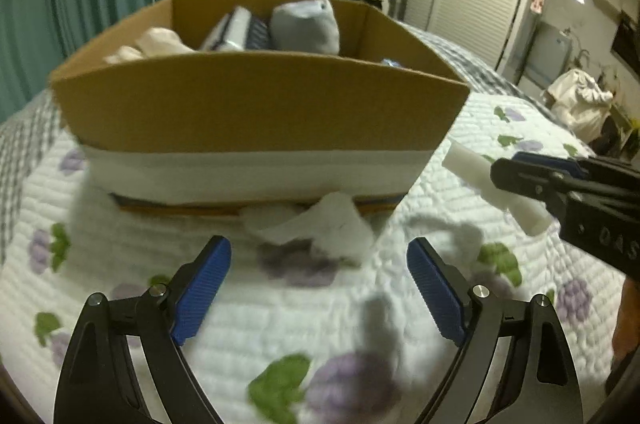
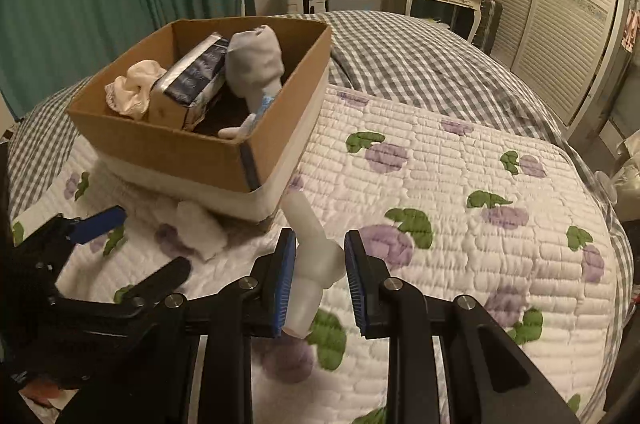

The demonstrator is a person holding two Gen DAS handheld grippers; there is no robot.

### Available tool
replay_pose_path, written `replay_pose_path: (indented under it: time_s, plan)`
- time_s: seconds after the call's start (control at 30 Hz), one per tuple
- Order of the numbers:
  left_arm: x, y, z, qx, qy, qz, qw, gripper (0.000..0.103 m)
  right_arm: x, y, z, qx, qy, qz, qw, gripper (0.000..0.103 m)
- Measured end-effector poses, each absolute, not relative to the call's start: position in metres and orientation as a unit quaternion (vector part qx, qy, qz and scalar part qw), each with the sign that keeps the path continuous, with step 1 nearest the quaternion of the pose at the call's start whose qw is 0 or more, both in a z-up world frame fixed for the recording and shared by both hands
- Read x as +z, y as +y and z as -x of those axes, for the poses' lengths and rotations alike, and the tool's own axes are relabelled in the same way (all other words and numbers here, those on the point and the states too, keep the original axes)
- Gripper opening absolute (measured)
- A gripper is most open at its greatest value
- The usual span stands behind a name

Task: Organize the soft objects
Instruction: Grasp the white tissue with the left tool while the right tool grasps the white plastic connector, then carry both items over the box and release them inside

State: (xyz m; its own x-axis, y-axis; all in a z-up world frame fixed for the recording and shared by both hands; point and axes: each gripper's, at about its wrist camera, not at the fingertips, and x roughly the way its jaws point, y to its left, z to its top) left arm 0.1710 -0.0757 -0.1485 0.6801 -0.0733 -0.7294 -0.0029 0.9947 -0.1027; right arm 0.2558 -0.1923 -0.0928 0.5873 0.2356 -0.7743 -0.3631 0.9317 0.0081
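right tool (image 2: 320,278) clamped on white foam piece (image 2: 310,256); left tool (image 1: 319,290) wide open, empty, white wad (image 1: 320,226) just ahead

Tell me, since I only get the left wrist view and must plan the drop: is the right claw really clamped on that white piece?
Observer: Yes. The right claw has both blue pads pressed against the white piece.
Operator: Any room left in the cardboard box?
Observer: A dark bare patch of floor shows inside the cardboard box, between the tissue pack and its near wall.
Operator: What sits below the grey bundle?
Observer: A small white-and-blue item lies below the grey bundle, toward the box's near corner.
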Motion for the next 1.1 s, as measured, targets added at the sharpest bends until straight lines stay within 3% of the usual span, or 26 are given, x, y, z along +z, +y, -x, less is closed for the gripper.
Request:
replay_pose_path:
  time_s: [0.1, 0.2, 0.27, 0.33, 0.43, 0.47, 0.77, 1.1]
  plan:
    - [-0.156, -0.08, -0.184, -0.02, 0.405, 0.05, 0.913, 0.09, -0.099, -0.196, -0.262, 0.171, 0.424, 0.074, 0.886, 0.025]
    - [-0.164, -0.08, -0.195, -0.023, 0.414, 0.058, 0.908, 0.079, -0.104, -0.197, -0.263, 0.176, 0.427, 0.071, 0.884, 0.025]
    - [-0.168, -0.079, -0.198, -0.026, 0.421, 0.065, 0.904, 0.079, -0.105, -0.198, -0.262, 0.179, 0.427, 0.069, 0.884, 0.025]
    - [-0.169, -0.079, -0.196, -0.029, 0.421, 0.066, 0.904, 0.06, -0.105, -0.198, -0.26, 0.182, 0.425, 0.071, 0.884, 0.025]
    - [-0.167, -0.081, -0.191, -0.039, 0.425, 0.053, 0.903, 0.041, -0.104, -0.198, -0.257, 0.181, 0.421, 0.075, 0.886, 0.025]
    - [-0.164, -0.081, -0.186, -0.046, 0.427, 0.048, 0.902, 0.039, -0.103, -0.197, -0.256, 0.181, 0.42, 0.076, 0.886, 0.025]
    - [-0.131, -0.074, -0.131, -0.075, 0.407, 0.03, 0.91, 0.038, -0.082, -0.197, -0.23, 0.171, 0.401, 0.085, 0.896, 0.025]
    - [-0.06, -0.05, -0.079, -0.085, 0.357, 0.017, 0.93, 0.038, -0.018, -0.188, -0.168, 0.163, 0.339, 0.067, 0.924, 0.025]
